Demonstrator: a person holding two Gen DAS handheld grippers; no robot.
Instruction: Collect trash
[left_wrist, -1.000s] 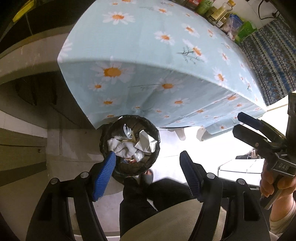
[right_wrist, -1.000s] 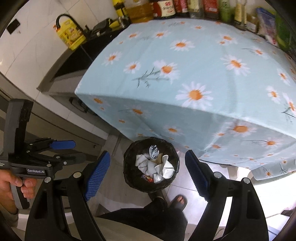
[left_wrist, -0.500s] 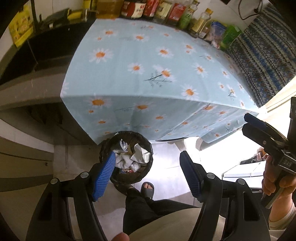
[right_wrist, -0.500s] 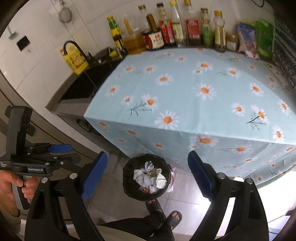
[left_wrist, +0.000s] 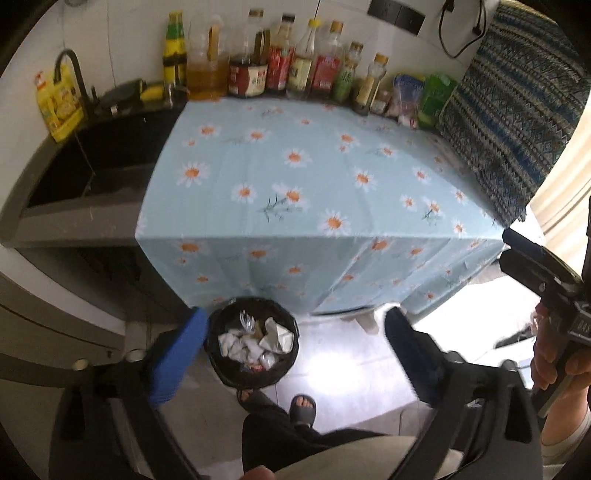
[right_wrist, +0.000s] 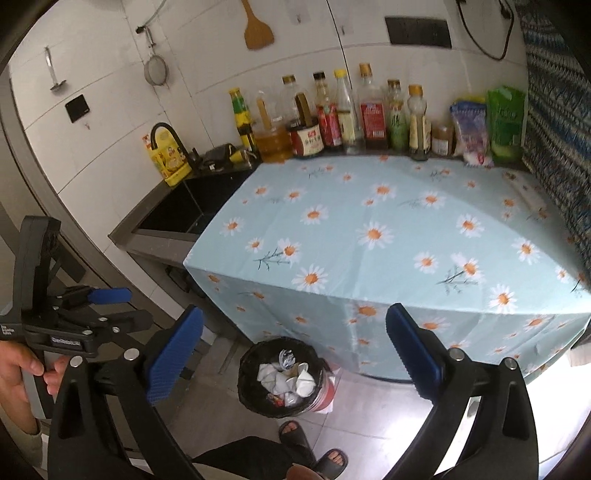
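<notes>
A black-lined trash bin (left_wrist: 255, 378) stands on the floor at the table's front left corner, filled with crumpled white paper and wrappers (left_wrist: 255, 341). My left gripper (left_wrist: 295, 321) hangs well above it, jaws opening wide, nothing between the blue pads. The right wrist view shows the same bin (right_wrist: 246, 384) and its trash (right_wrist: 284, 380) below my right gripper (right_wrist: 294, 314), whose jaws are also opening and hold nothing. Each gripper shows in the other's view: the right gripper (left_wrist: 528, 258) at the right edge, the left gripper (right_wrist: 96, 306) at the left edge, both hand-held.
A table under a light blue daisy cloth (right_wrist: 406, 229) fills the middle. Several sauce bottles (right_wrist: 332, 118) and snack bags (right_wrist: 506, 122) line its back edge by the tiled wall. A dark sink (right_wrist: 177, 214) lies left. The person's sandalled feet (left_wrist: 303, 404) stand beside the bin.
Both grippers have risen and tipped up, so the bin looks smaller and the bottles and wall have come into view. Both pairs of jaws stand wider apart.
</notes>
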